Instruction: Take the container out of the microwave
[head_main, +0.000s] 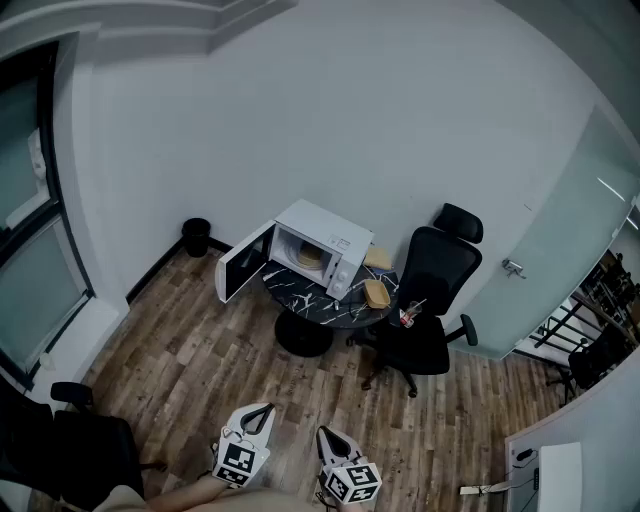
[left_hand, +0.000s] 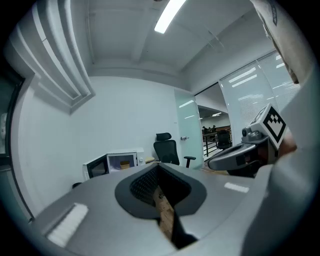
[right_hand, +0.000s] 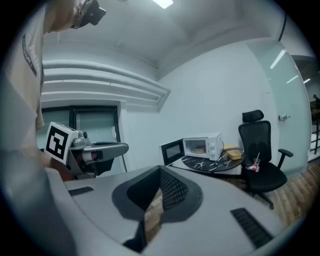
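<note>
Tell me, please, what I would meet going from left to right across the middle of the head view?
Black bin → open microwave door → microwave → tan box → black office chair → door handle

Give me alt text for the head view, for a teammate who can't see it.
A white microwave stands door open on a round black table, a tan container inside. Left claw and right claw, both shut and empty, hang far short of it over wood floor.
</note>
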